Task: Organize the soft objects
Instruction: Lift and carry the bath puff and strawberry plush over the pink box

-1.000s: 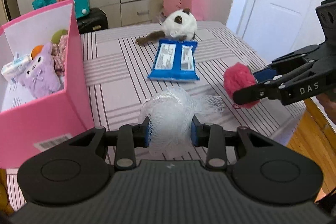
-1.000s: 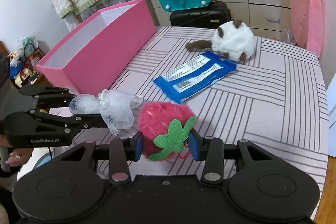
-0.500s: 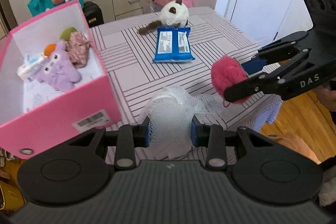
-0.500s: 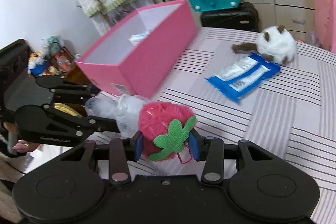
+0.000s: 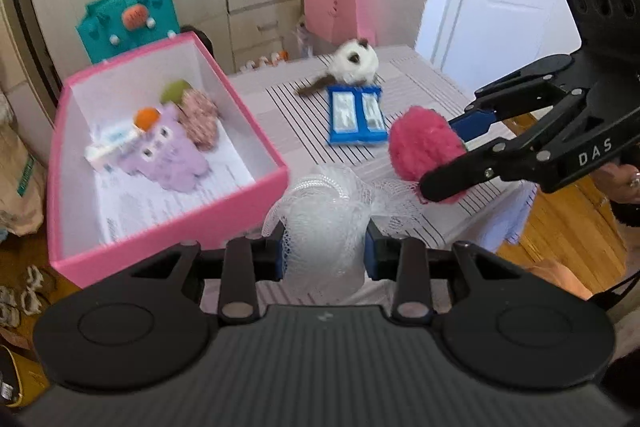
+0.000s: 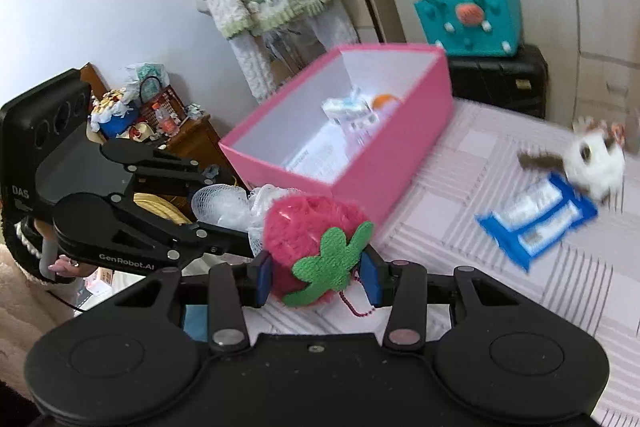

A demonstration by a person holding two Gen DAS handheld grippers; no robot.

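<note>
Jaws of the left gripper (image 5: 324, 251) are pressed on a white mesh pouf (image 5: 320, 223), carried just right of the pink box (image 5: 176, 219), presumably for dropping in. To its right, the right gripper (image 6: 316, 273) is clamped on a plush strawberry (image 6: 312, 223), held likewise clear of the tabletop (image 6: 500, 291). Box contents are blurred; the pouf's underside is hidden.

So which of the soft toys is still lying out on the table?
The white and brown plush, at the table's far end, touching the blue wipes pack. The purple plush is in the pink box, and the pink strawberry plush is held in the right gripper.
</note>
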